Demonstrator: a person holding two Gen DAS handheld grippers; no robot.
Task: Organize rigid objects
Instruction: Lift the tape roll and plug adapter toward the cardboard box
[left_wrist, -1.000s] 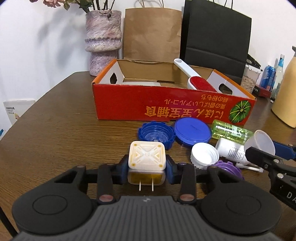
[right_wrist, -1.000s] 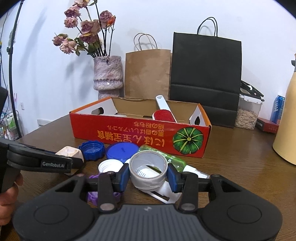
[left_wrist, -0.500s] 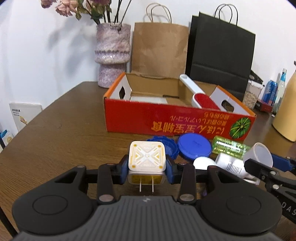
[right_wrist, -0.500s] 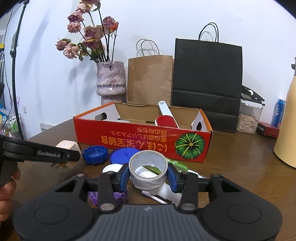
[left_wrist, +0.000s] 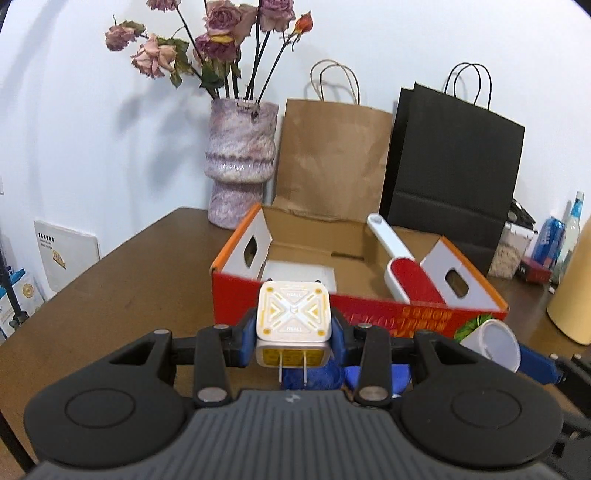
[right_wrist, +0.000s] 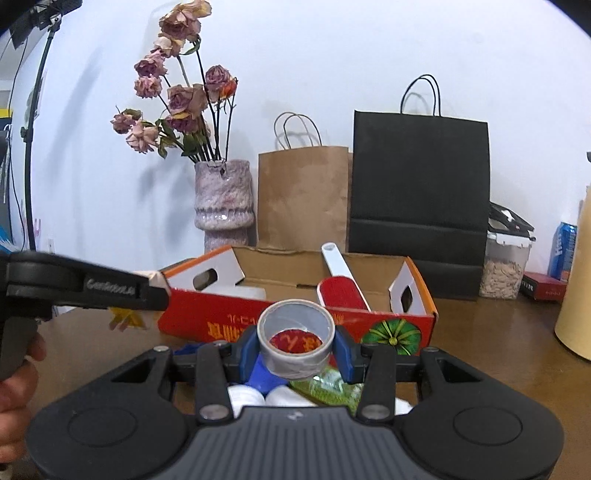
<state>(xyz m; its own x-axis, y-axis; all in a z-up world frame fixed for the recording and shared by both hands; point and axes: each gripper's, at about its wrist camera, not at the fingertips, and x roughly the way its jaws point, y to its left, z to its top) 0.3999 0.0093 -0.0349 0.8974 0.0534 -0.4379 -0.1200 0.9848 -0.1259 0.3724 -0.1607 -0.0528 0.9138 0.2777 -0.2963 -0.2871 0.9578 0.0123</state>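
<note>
My left gripper (left_wrist: 293, 338) is shut on a white and yellow plug adapter (left_wrist: 293, 314), prongs pointing back at the camera, held above the table just in front of the red cardboard box (left_wrist: 354, 310). My right gripper (right_wrist: 295, 349) is shut on a grey tape roll (right_wrist: 296, 332), also lifted before the box (right_wrist: 236, 325). The tape roll (left_wrist: 493, 341) shows at the right of the left wrist view. Inside the box lie a red and white lint brush (left_wrist: 402, 266) and a white flat item (left_wrist: 295, 275).
Blue lids (left_wrist: 373, 371), white caps (right_wrist: 245, 397) and a green bottle (right_wrist: 325, 387) lie on the wooden table (left_wrist: 110, 295) under the grippers. Behind the box stand a vase of dried roses (left_wrist: 240, 162), a brown bag (left_wrist: 332, 158) and a black bag (left_wrist: 450, 177). A cream jug (right_wrist: 578, 288) stands right.
Both grippers have risen with their loads. The left one tilted up and came closer to the box front, so the lids on the table dropped out of sight beneath it.
</note>
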